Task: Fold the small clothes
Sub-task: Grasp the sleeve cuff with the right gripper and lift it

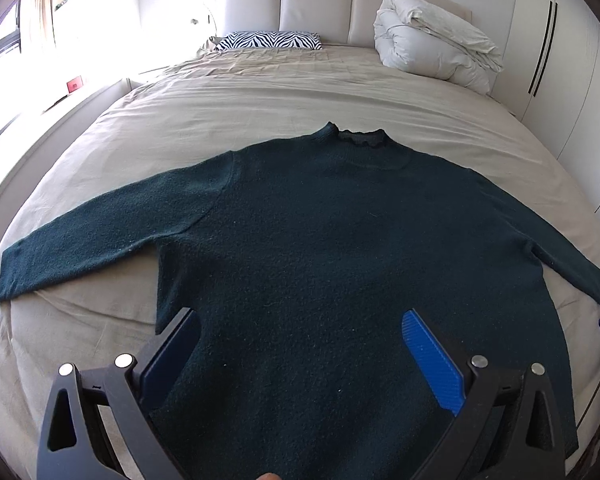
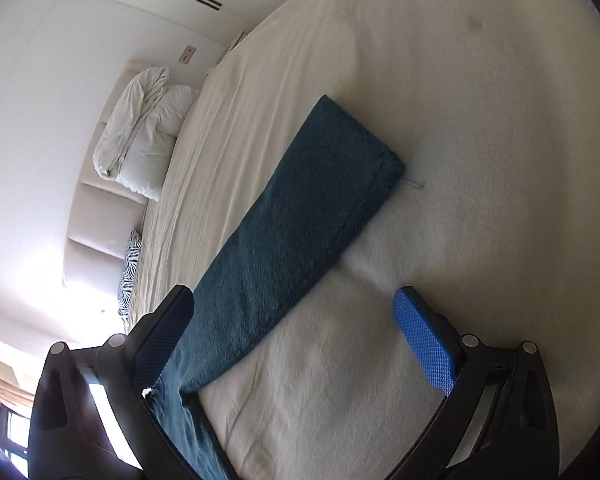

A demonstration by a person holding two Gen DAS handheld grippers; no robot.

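The dark green sweater (image 1: 320,240) lies flat and face-up on the bed (image 1: 260,92), both sleeves spread out; no fold shows yet, so the whole job appears to remain. The left tongs (image 1: 300,356) hover wide over its hem, and the right tongs (image 2: 294,344) gape wide above the right sleeve (image 2: 300,208), gripping nothing.

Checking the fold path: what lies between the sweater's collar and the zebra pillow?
Only bare beige sheet, lightly wrinkled, lies between the sweater collar and the zebra pillow, seen in the left wrist view.

A home bedroom. A wide bed (image 1: 260,92) with padded headboard (image 1: 316,0), zebra-print pillow (image 1: 268,40) and rolled duvet (image 1: 432,40) fills it. Fitted wardrobes (image 1: 556,60) stand alongside.
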